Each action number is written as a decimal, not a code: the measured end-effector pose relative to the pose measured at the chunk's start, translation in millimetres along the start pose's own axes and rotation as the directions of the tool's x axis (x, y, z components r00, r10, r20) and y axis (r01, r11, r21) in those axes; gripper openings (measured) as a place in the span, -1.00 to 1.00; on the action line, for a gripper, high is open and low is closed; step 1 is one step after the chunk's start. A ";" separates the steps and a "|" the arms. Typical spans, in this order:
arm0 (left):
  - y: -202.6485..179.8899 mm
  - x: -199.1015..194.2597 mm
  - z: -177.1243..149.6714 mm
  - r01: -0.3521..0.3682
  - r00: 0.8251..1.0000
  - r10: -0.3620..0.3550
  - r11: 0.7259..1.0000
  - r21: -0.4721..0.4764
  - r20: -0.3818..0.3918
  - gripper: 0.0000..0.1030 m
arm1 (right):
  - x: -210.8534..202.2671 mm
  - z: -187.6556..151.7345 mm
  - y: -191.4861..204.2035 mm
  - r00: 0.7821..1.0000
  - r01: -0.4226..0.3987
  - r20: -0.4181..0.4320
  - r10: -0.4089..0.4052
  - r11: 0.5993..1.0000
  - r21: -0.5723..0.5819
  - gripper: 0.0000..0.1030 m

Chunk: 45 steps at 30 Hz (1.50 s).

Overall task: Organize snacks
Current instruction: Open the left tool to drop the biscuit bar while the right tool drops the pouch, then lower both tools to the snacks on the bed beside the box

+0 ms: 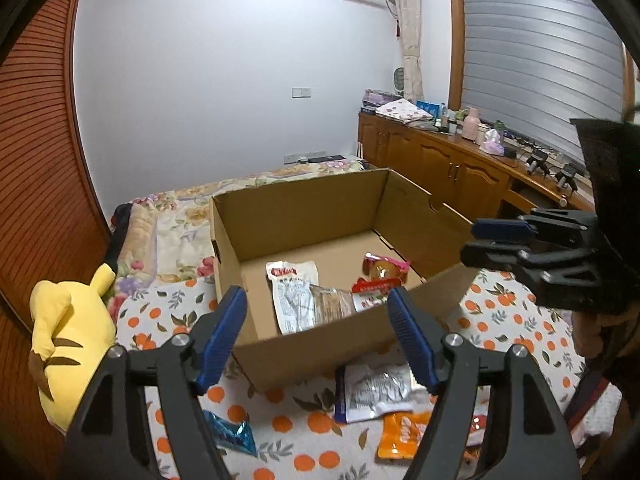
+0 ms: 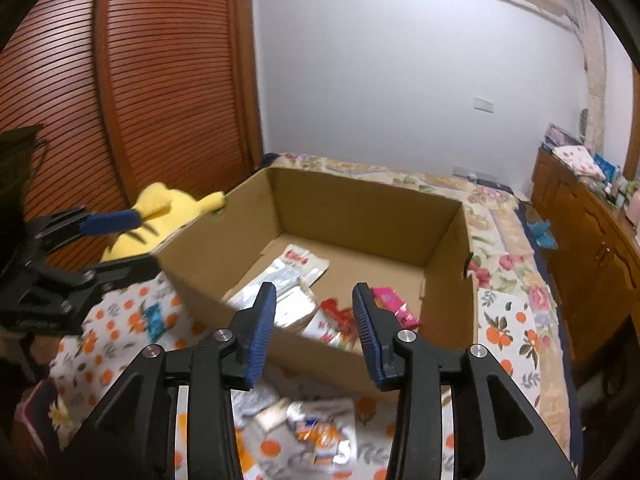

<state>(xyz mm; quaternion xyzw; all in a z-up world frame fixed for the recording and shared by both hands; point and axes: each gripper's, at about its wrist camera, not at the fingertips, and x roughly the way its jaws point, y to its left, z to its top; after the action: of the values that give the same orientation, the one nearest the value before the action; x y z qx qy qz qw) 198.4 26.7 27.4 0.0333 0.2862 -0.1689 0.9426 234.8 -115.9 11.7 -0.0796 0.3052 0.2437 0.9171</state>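
Observation:
An open cardboard box [image 1: 308, 346] [image 2: 360, 208] stands on the bed. Inside lie a white packet with a red label [image 1: 294, 292] [image 2: 298, 266], a pink pack [image 1: 386, 268] [image 2: 394, 306] and a red-and-white packet [image 1: 372, 290] [image 2: 336, 322]. In front of the box, on the orange-print cover, lie a white-and-blue packet [image 1: 372, 390], an orange packet [image 1: 402, 434] [image 2: 320, 436] and a blue packet [image 1: 232, 434] [image 2: 154, 316]. My left gripper [image 1: 316, 300] [image 2: 108, 240] hovers open before the box's near wall, holding nothing. My right gripper [image 2: 315, 292] [image 1: 480, 240] is open over the near rim, with nothing between its pads.
A yellow plush toy [image 1: 68, 340] [image 2: 168, 208] lies left of the box against a louvred wooden door [image 1: 36, 160]. A wooden cabinet [image 1: 440, 160] crowded with small items runs along the right wall. A floral quilt [image 1: 180, 232] covers the bed behind the box.

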 end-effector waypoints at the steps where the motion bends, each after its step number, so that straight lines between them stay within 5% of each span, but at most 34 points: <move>1: 0.6 -2.0 -3.0 0.005 1.000 -0.005 1.000 -0.002 -0.001 0.43 | -3.1 -3.4 3.5 1.000 -0.009 -0.005 0.009 1.000 -0.009 -0.19; 24: 47.4 17.0 -108.5 -0.051 0.984 0.033 0.994 -0.100 -0.174 0.43 | 34.2 -138.0 54.3 0.954 -0.176 -0.250 0.165 0.984 -0.023 -0.05; 45: 81.5 63.1 -127.5 -0.126 0.961 0.085 0.982 -0.143 -0.265 0.43 | 34.5 -153.5 51.1 0.951 -0.175 -0.263 0.160 0.984 -0.032 0.09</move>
<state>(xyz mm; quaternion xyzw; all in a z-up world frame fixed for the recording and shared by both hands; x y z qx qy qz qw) 207.7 104.8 -116.5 -0.0047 0.4163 -0.0893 0.9048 153.4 -103.0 -131.7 -0.1098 0.4213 0.3165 0.8428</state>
